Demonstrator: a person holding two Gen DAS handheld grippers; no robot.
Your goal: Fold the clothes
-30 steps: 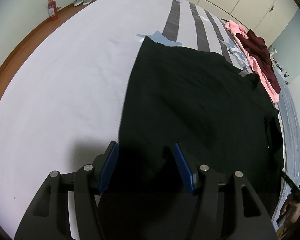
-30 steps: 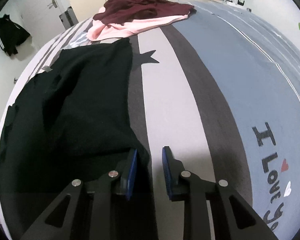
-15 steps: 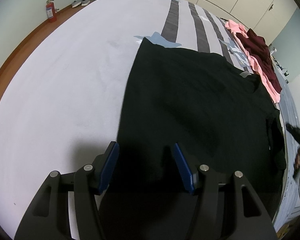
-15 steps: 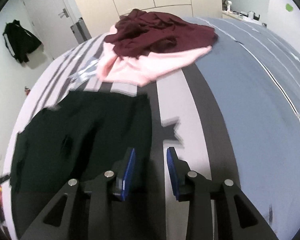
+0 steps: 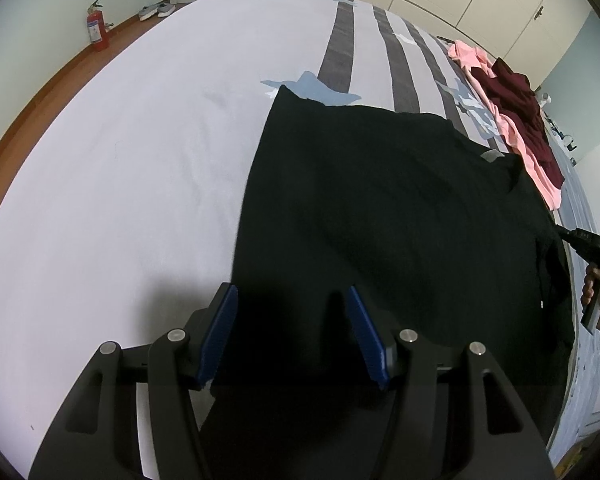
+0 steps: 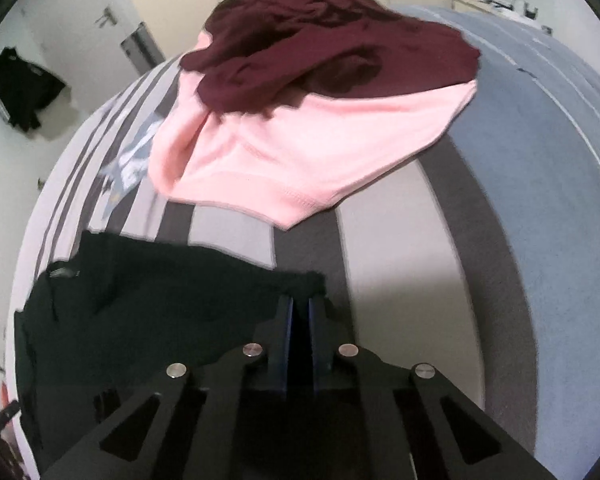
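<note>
Black shirt (image 5: 380, 200) lay flat on the bed (image 5: 120, 160).
Left claw (image 5: 292, 330) stood wide over its hem; right claw (image 6: 299, 312) was pinched, maybe on its corner.

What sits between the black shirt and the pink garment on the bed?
Only bare striped bedcover separates black shirt from pink garment, per the right wrist view.

My left gripper (image 5: 290, 330): black slotted finger arms, ribbed blue pads (image 5: 220, 330), silver screw heads. My right gripper (image 6: 299, 308): identical black frame, blue pads, four silver screws.
</note>
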